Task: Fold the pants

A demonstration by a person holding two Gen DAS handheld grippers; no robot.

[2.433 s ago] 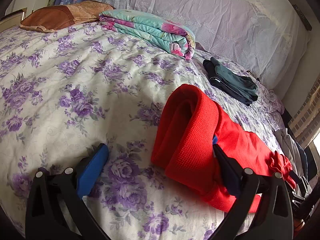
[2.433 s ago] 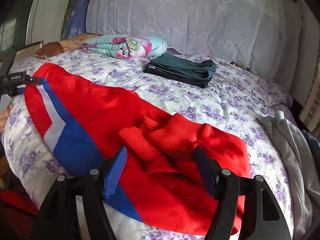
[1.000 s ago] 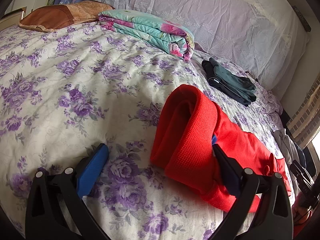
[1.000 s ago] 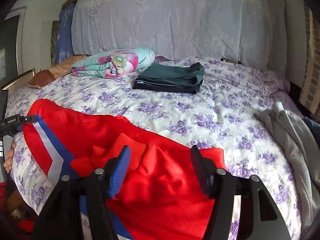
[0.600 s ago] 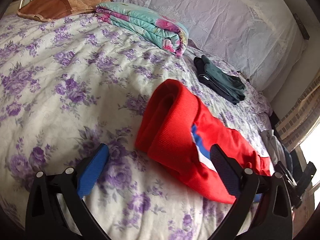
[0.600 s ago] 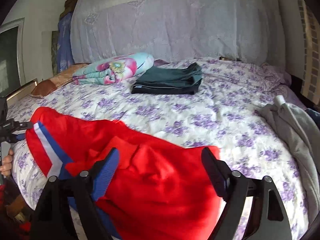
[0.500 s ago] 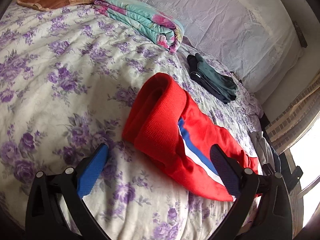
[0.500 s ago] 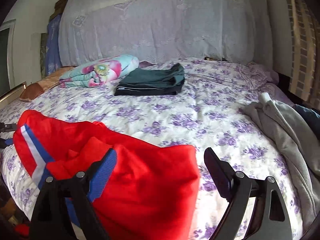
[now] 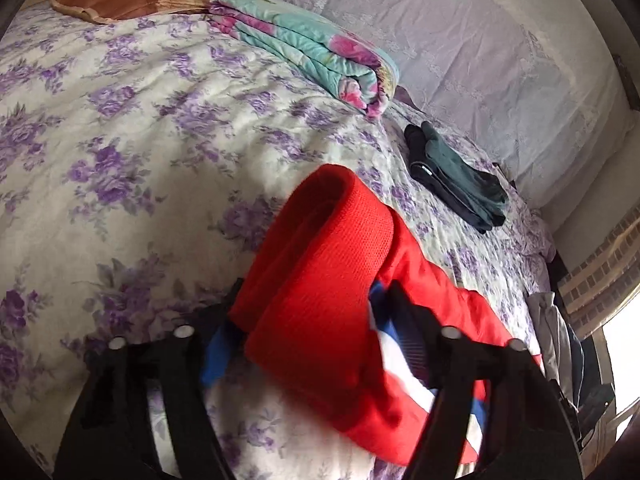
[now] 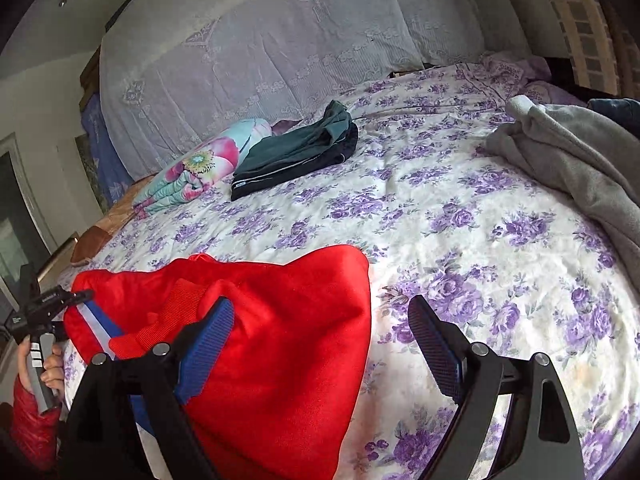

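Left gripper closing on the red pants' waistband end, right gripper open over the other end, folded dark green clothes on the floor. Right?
Not quite: the dark green clothes lie on the bed, beside the floral blanket, as the right wrist view shows. The rest holds: left gripper around the red pants, right gripper open.

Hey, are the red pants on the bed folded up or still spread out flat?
Folded, at least partly: the red pants lie doubled into a compact bundle on the bed, with the ribbed waistband rolled over.
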